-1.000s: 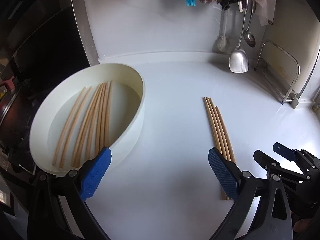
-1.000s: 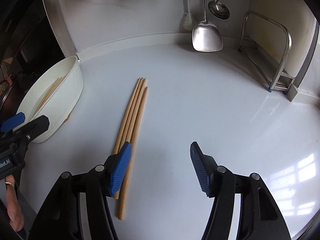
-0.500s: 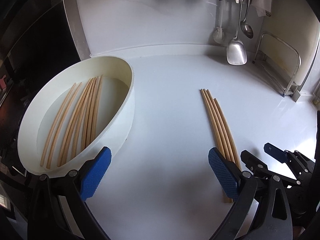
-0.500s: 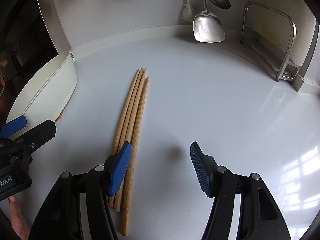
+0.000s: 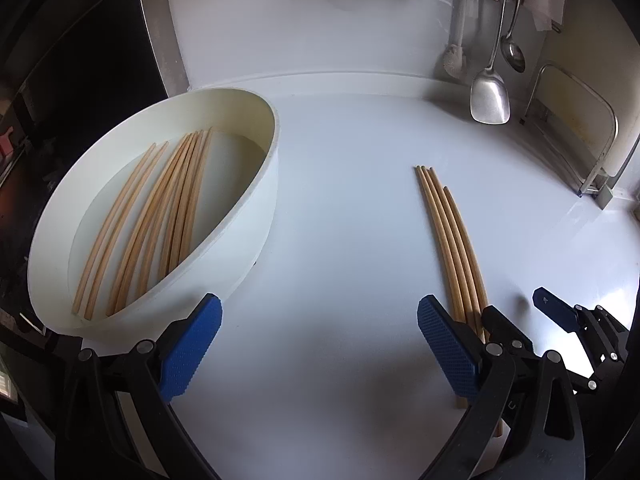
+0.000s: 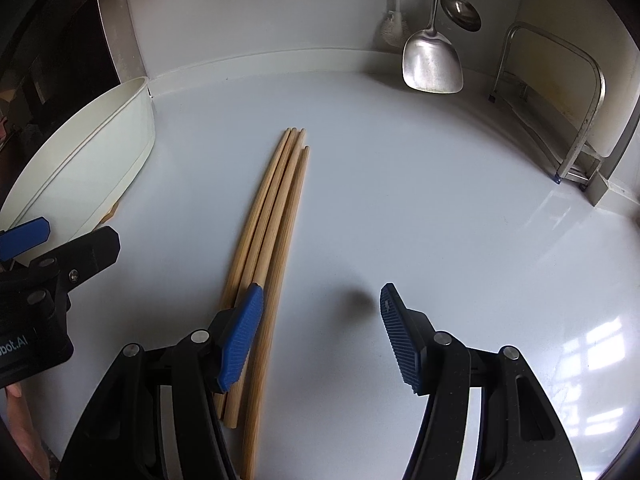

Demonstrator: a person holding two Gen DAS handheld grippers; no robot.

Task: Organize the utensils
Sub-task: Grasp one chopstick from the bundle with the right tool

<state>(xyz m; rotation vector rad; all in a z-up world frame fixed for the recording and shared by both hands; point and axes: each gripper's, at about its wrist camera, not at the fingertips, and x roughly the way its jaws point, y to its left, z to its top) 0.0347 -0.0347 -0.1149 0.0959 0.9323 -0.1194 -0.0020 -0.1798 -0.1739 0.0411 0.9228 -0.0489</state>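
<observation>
Wooden chopsticks (image 6: 272, 240) beside white basin (image 6: 92, 160)

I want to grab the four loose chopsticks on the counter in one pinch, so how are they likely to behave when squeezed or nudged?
The chopsticks look round and thin, so they would probably roll or fan apart on the glossy counter. They look like stiff, light wood, unlikely to bend. One end is staggered, so the open right gripper may miss one.

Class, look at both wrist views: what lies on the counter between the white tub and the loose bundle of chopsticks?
Nothing: between the white tub and the loose chopsticks the white counter is bare, clearest in the left wrist view.
</observation>
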